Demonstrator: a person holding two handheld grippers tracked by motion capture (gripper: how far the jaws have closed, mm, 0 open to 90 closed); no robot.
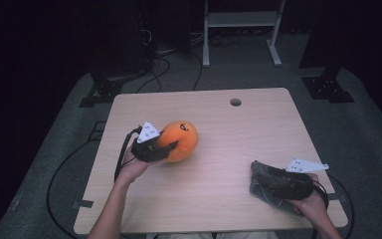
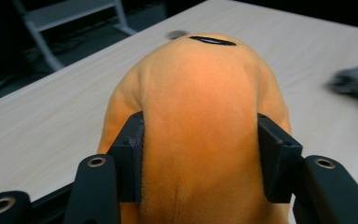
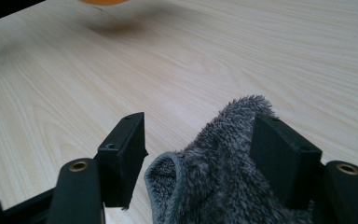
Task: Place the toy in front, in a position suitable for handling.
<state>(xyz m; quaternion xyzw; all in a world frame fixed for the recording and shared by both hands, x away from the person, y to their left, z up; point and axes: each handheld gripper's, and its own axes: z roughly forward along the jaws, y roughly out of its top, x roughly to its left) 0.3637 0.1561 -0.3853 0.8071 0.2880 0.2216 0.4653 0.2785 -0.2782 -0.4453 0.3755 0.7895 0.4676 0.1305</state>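
The left gripper (image 2: 200, 154) had its jaws pressed into both sides of an orange plush toy (image 2: 200, 116), which bulged ahead of them above the table (image 1: 219, 144). The right gripper (image 3: 200, 154) stood open around a grey fluffy cloth (image 3: 214, 177) that touched one jaw; the toy lay well beyond.

Bare table (image 1: 219, 164) lies open between the orange plush (image 1: 183, 139) and grey cloth (image 1: 264, 181).
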